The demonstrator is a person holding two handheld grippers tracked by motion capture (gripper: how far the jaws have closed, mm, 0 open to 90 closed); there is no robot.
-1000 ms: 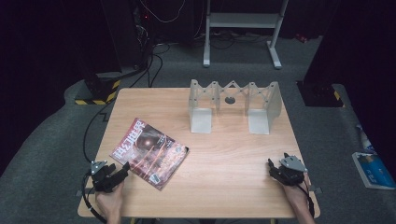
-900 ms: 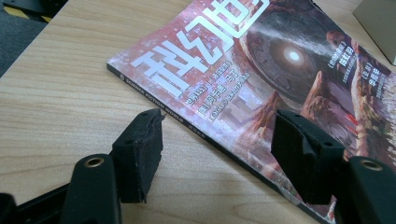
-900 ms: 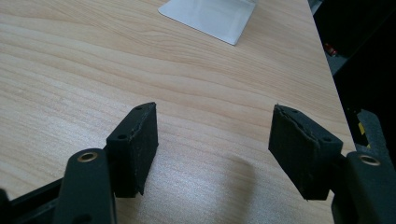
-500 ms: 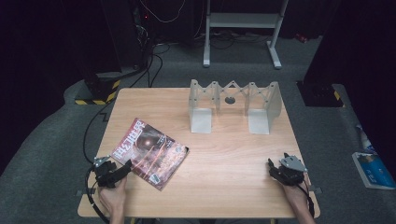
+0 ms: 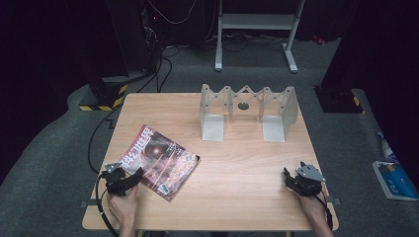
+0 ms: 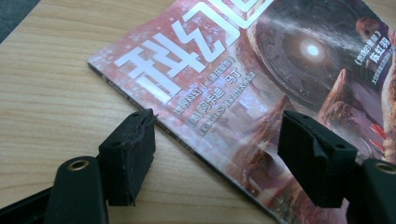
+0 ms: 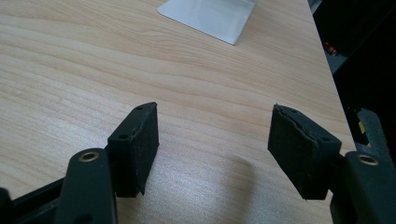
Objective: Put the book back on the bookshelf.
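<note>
Magazine (image 5: 160, 162) lies flat on the table (image 5: 232, 168), cover up, in the near-left part, turned at an angle so one corner points toward the person's side. Cover is reddish with large white characters and a bright disc in the artwork.

Left gripper (image 5: 129, 177) sits at the near-left edge of the table, held in a hand (image 5: 122, 205), right at the magazine's near-left edge. In the left gripper view its jaws stand wide apart and have just been opening. The magazine's edge runs between them: the left pad (image 6: 130, 156) is over bare wood just beside the edge, the right pad (image 6: 313, 156) over the cover. Neither pad presses on the magazine; nothing is clamped.

Right gripper (image 5: 291, 178) rests near the table's near-right corner, well apart from the magazine. Its jaws are wide apart too, with bare wood between them in the right gripper view.

Grey metal rack (image 5: 247, 111) with zigzag bracing stands upright at the far middle of the table, apart from both grippers. One of its flat feet (image 7: 208, 16) shows beyond the right gripper.
</note>
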